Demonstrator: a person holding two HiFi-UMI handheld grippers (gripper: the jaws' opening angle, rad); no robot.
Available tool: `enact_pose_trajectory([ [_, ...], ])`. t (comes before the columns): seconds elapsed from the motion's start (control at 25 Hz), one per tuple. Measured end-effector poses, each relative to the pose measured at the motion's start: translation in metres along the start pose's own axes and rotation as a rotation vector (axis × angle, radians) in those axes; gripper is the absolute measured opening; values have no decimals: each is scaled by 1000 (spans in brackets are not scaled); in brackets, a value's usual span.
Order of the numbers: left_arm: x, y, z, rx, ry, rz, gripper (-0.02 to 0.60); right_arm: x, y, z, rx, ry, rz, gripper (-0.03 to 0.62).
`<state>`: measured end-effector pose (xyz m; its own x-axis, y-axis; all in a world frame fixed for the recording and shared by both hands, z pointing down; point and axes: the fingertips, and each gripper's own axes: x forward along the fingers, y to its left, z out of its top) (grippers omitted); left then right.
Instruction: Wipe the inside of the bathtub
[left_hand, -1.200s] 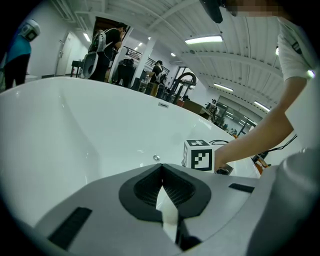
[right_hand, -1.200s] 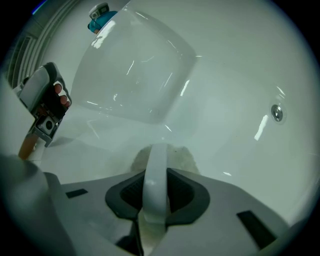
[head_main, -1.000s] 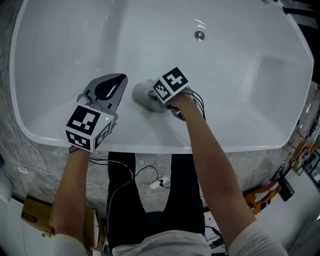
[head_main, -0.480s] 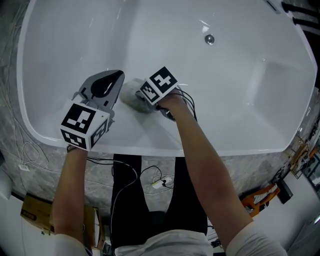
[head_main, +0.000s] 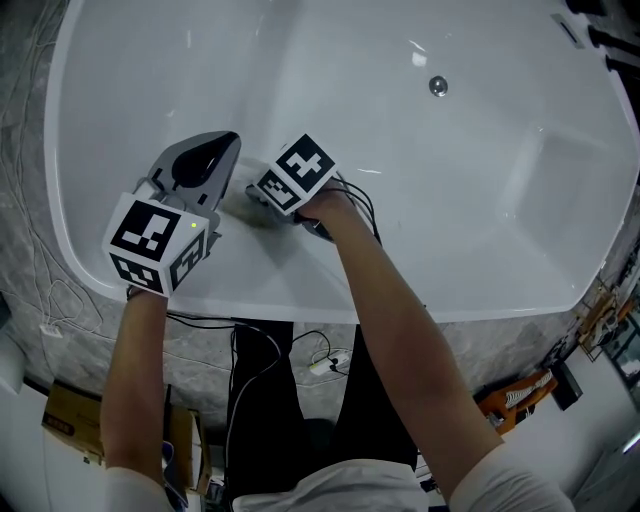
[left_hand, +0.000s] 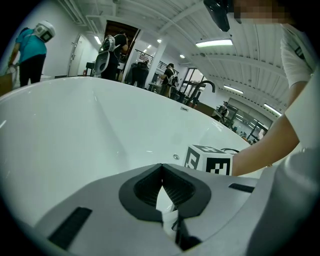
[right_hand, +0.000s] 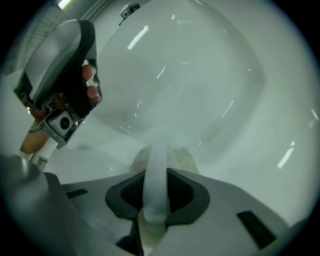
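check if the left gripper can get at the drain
Probably yes: only bare bathtub lies between the left gripper and the drain. The right gripper, shut on its cloth, sits beside that line, not across it.

Both grippers sit inside the bathtub (head_main: 520, 250), against its near wall toward the left end. The left gripper (head_main: 222, 142) is just left of the right gripper (right_hand: 156, 167). The cloth (right_hand: 186, 159) lies on the tub wall, between the right gripper's fingers (right_hand: 190, 192). The drain (head_main: 438, 86) lies well apart, farther back and to the right.
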<state>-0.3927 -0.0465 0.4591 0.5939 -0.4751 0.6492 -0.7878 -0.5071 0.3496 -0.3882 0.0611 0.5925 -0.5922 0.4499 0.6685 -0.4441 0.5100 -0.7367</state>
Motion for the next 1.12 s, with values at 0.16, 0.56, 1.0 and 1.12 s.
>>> enact_pose_trajectory([
  [0.16, 0, 11, -3, -1, 3, 1, 12, 12, 8, 14, -28, -11, 30, 92],
  [0.56, 11, 29, -1, 21, 11, -10, 12, 41, 7, 35, -50, -10, 68, 91],
  [1.0, 27, 39, -13, 43, 40, -28, 12, 72, -40, 38, 40, -2, 40, 91],
  [1.12, 30, 38, -14, 43, 42, -29, 12, 78, -53, 36, 67, -2, 24, 91],
])
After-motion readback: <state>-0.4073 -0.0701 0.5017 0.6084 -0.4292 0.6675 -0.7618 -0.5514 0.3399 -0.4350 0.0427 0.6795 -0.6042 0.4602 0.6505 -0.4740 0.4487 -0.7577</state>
